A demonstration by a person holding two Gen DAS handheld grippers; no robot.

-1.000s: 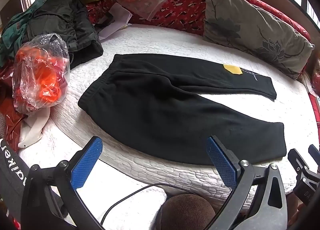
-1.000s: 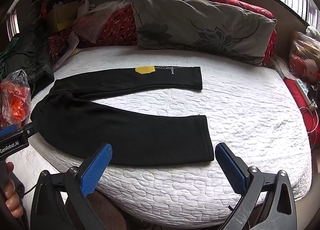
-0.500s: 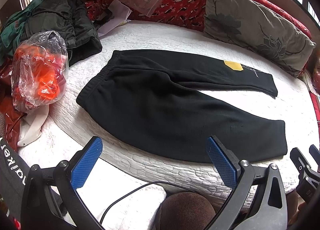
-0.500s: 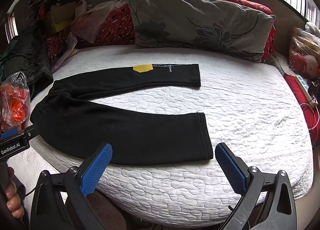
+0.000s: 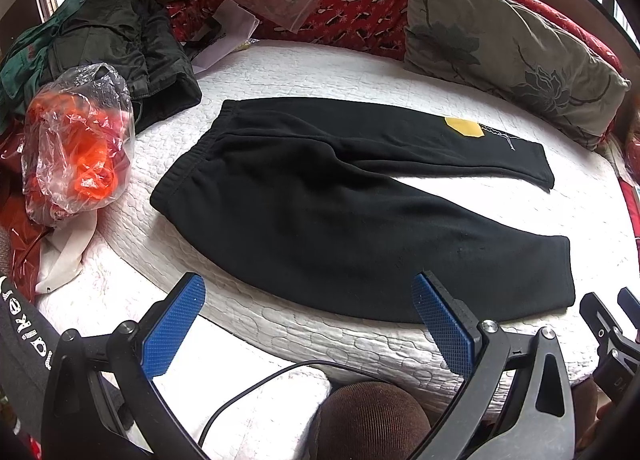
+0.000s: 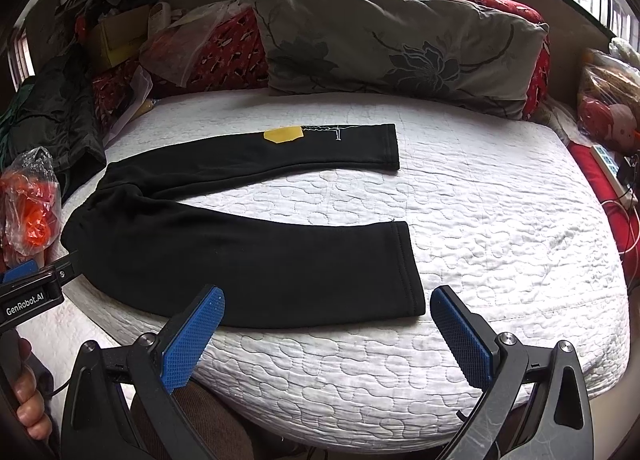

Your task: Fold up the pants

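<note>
Black-framed left gripper (image 5: 308,320) and right gripper (image 6: 326,334) carry blue textured pads, silver screws, perhaps a thin black cable.

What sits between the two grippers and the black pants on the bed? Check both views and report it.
Nothing visible does. The black pants lie flat on the white mattress, and only bare quilt lies between them and the open left gripper and right gripper. The orange plastic bag sits off to the side.

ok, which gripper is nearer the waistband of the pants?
Left. The left gripper hovers off the near bed edge toward the waistband end; the right gripper is by the near leg's cuff, the opposite end.
</note>
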